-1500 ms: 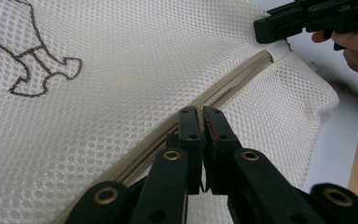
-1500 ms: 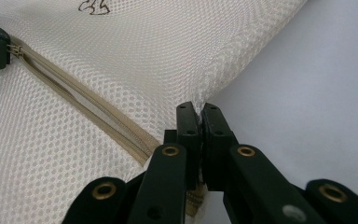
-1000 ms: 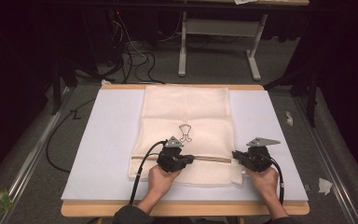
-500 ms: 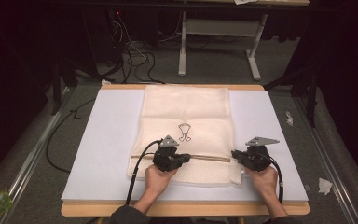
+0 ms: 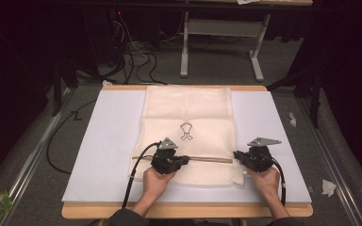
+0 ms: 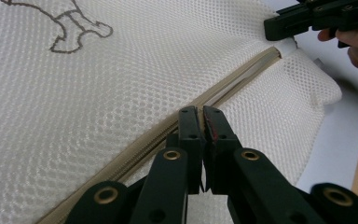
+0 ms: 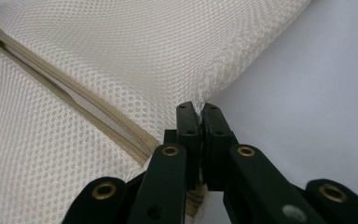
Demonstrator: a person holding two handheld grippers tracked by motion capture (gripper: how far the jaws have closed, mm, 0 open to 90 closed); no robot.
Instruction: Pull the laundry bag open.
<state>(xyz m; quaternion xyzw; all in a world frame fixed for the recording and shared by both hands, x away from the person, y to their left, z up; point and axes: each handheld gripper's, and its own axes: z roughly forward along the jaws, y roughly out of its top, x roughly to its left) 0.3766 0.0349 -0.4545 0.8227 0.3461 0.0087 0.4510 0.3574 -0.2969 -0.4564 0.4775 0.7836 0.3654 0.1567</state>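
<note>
Hands sit low in the frame. Your left gripper (image 5: 181, 160) is pinched tight on the zipper (image 6: 242, 74), mid-frame. Your right gripper (image 5: 238, 156) is squeezed on the bag's right edge. The mesh bag (image 5: 187, 117) lies flat on the white mat (image 5: 113, 136), reaching toward the top. It looks soft, light and floppy, so hold the firm zipper tape.
</note>
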